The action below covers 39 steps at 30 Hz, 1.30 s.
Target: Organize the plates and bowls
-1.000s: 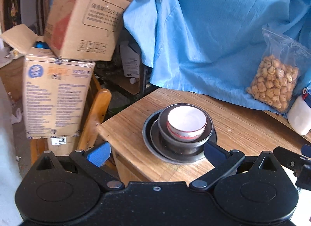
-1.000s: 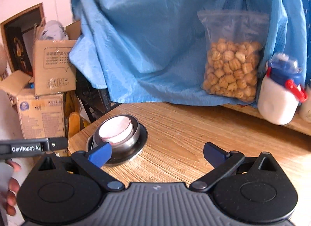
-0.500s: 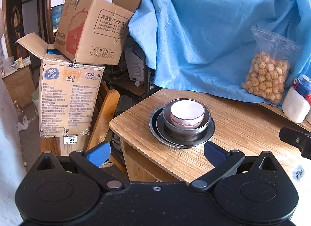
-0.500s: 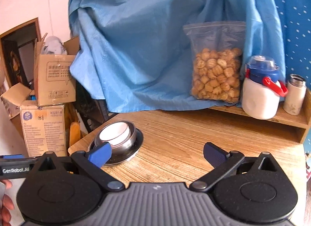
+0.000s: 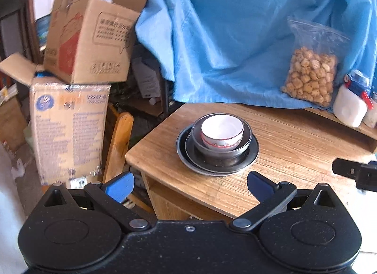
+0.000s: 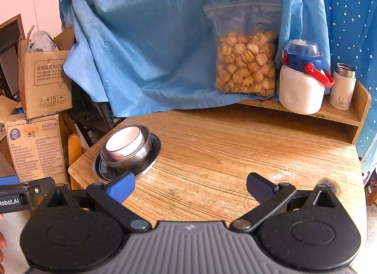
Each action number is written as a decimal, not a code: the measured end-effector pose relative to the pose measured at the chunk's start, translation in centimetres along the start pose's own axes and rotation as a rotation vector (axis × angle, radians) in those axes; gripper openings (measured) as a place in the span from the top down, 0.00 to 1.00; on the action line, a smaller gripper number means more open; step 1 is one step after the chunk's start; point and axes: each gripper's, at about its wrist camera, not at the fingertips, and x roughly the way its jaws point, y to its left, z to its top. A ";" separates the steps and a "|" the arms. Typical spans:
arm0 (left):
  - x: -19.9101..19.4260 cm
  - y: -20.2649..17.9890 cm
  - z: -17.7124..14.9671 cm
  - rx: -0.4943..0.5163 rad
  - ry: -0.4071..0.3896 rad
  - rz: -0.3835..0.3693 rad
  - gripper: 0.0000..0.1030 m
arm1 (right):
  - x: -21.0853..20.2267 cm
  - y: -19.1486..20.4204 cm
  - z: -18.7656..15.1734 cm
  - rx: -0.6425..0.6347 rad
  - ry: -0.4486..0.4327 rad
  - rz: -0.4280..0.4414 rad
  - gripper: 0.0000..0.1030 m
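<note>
A blue cloth (image 6: 165,45) hangs behind the wooden table (image 6: 235,156); cardboard boxes (image 5: 70,81) are stacked past its left edge.

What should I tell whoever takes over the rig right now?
Left gripper: open, empty, facing the stack from short of the table edge.
Right gripper: open, empty, over the table.
Things: white bowl nested in the metal bowl, on two stacked metal plates near the table's left corner.
Done: stacking looks complete.
Left: probably nothing; just check that the stack sits steady.
</note>
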 end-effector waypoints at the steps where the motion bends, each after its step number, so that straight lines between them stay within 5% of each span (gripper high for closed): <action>1: 0.2 0.2 0.0 0.011 -0.003 -0.003 0.01 | 0.0 0.4 -0.1 -0.001 -0.001 -0.008 0.00; 14: 2.0 1.3 0.1 0.076 -0.014 -0.129 0.01 | -0.1 1.8 -0.4 -0.001 -0.021 -0.041 0.00; 26: 1.5 2.1 -1.3 0.006 0.020 -0.061 0.01 | 0.8 1.4 -1.2 -0.039 0.066 -0.026 0.00; 39: 1.3 2.7 -2.1 0.000 0.042 -0.043 0.01 | 0.4 1.8 -1.7 -0.051 0.066 -0.021 0.00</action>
